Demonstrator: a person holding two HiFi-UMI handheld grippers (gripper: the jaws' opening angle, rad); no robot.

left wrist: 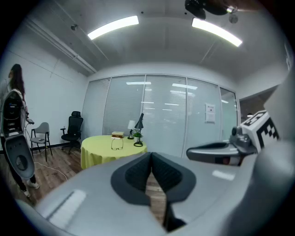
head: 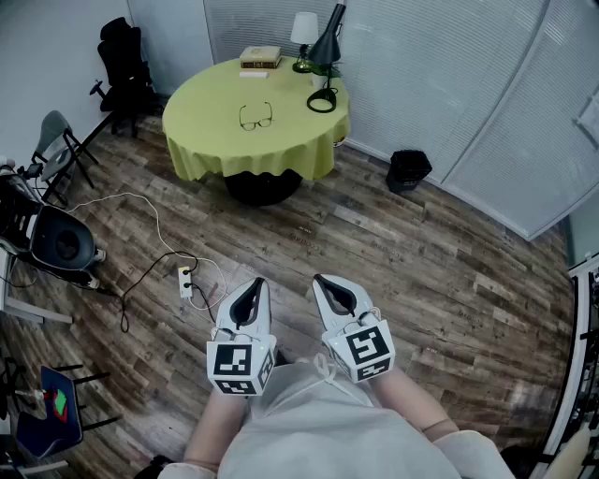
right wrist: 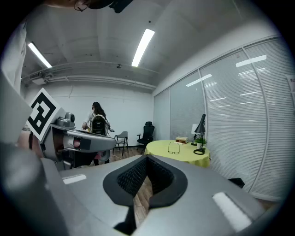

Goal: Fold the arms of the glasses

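Note:
A pair of thin-framed glasses (head: pixel 255 118) lies on a round table with a yellow cloth (head: pixel 211 140), far ahead of me, and its arms seem to be unfolded. The glasses also show small in the left gripper view (left wrist: pixel 117 144) and the right gripper view (right wrist: pixel 174 147). Both grippers hang low over the wooden floor, close to my body and well short of the table. My left gripper (head: pixel 258 282) (left wrist: pixel 150 155) is shut with nothing in it. My right gripper (head: pixel 320 279) (right wrist: pixel 146 158) is shut and empty too.
On the table stand a black desk lamp (head: pixel 325 51), a white lamp (head: pixel 304 28) and stacked books (head: pixel 260 57). A black bin (head: pixel 408 170) sits right of the table. A power strip (head: pixel 186 282) with cables lies on the floor to my left. Chairs (head: pixel 126 65) and a person (right wrist: pixel 97 120) are at the left.

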